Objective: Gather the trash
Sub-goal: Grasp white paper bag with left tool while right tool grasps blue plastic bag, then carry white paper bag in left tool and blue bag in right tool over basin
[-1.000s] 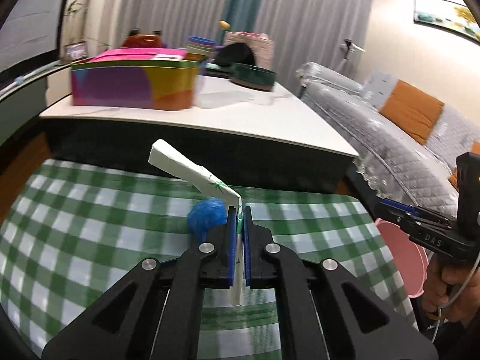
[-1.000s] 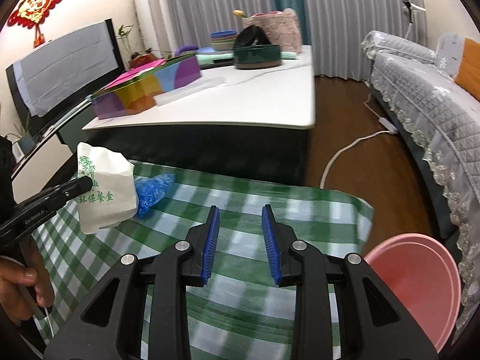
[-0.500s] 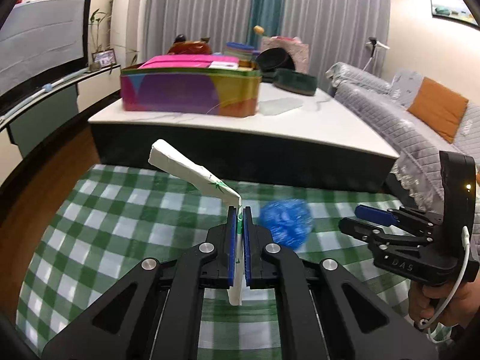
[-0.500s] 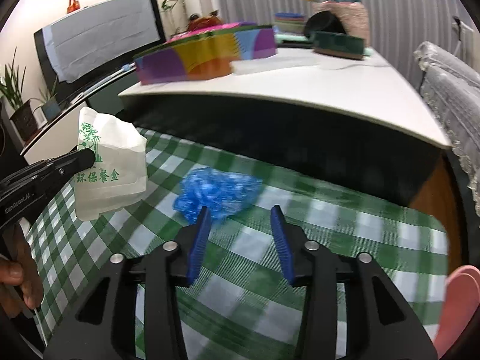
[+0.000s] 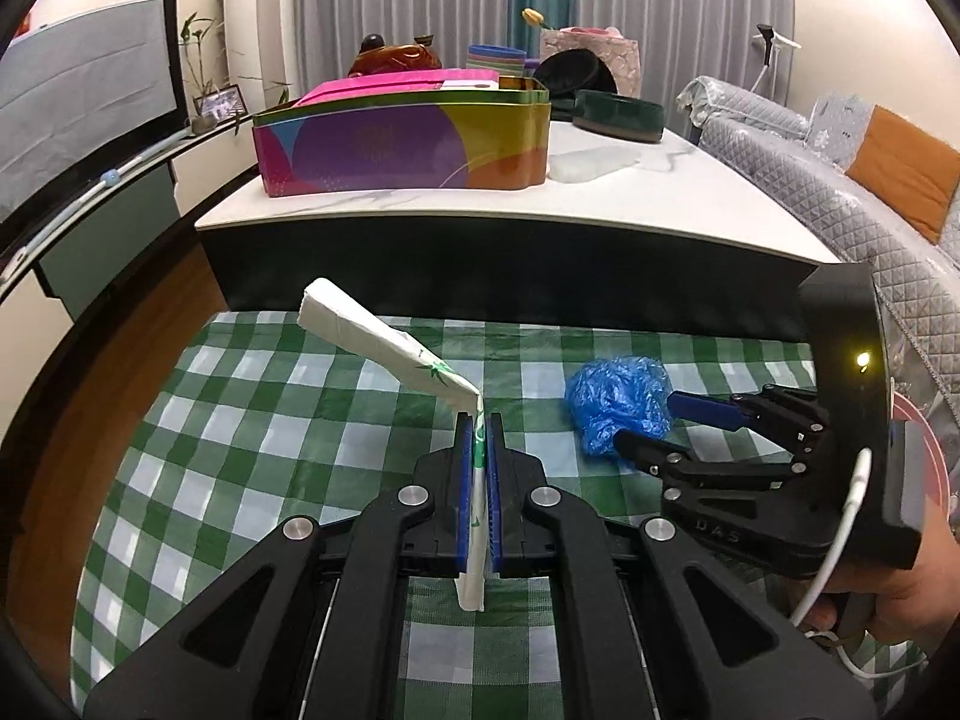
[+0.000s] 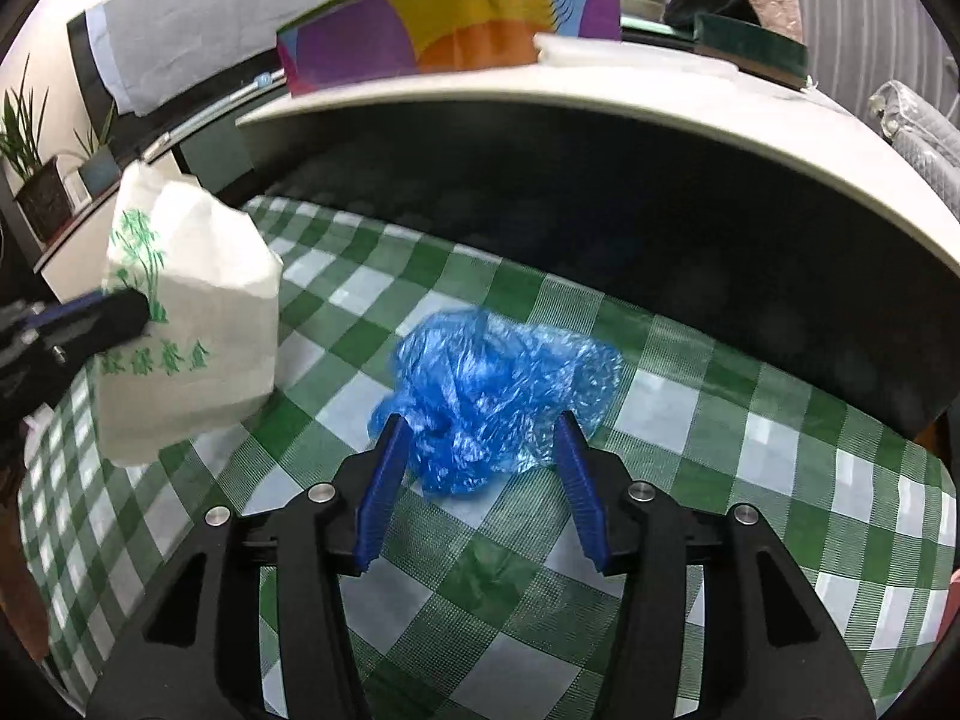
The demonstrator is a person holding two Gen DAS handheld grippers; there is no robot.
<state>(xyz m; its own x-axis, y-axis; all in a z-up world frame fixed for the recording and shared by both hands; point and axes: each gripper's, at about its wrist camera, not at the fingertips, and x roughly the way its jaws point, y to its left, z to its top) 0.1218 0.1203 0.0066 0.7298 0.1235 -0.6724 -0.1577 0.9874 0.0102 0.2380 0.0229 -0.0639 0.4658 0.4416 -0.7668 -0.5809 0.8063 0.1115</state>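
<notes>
Blue wad [image 6: 492,384] between hand-held gripper [image 6: 480,468] fingers

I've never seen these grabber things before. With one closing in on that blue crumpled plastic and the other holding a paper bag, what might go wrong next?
1. The blue plastic wad is loose and springy; the open right gripper may pinch only an edge and drop it.
2. Its fingers sit low over the checked cloth and might snag it.
3. The left gripper holds the white paper bag by a thin folded part, so it could slip out.
</notes>
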